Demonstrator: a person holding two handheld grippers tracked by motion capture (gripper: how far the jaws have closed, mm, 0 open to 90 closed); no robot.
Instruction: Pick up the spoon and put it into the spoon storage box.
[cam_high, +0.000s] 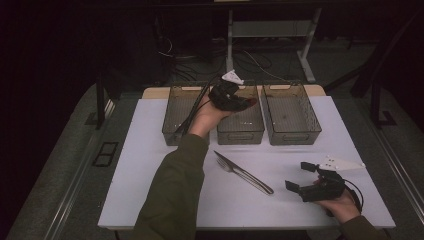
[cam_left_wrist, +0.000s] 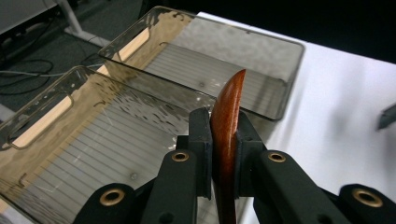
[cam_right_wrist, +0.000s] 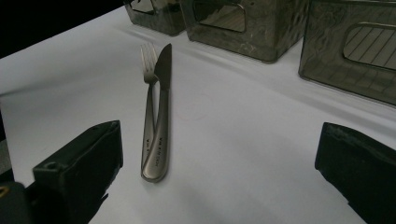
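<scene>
My left gripper (cam_high: 238, 101) hovers over the middle one (cam_high: 240, 136) of three smoky see-through bins at the table's back. It is shut on a reddish-brown wooden utensil (cam_high: 249, 103). In the left gripper view the jaws pinch that wooden utensil (cam_left_wrist: 231, 91) edge-on above the middle bin (cam_left_wrist: 56, 116), and the right bin (cam_left_wrist: 261, 51) lies beyond. A steel fork (cam_right_wrist: 148, 88) and knife (cam_right_wrist: 163, 102) lie side by side on the white table. My right gripper (cam_high: 300, 176) stands open near the front right, its jaws wide apart and pointing at the fork and knife (cam_high: 245, 174).
The left bin (cam_high: 172, 135) has the left gripper's cable draped across it. The right bin (cam_high: 295, 136) looks empty. A white cloth covers the table (cam_high: 150, 190). Behind the bins is dark floor with desk legs and cables.
</scene>
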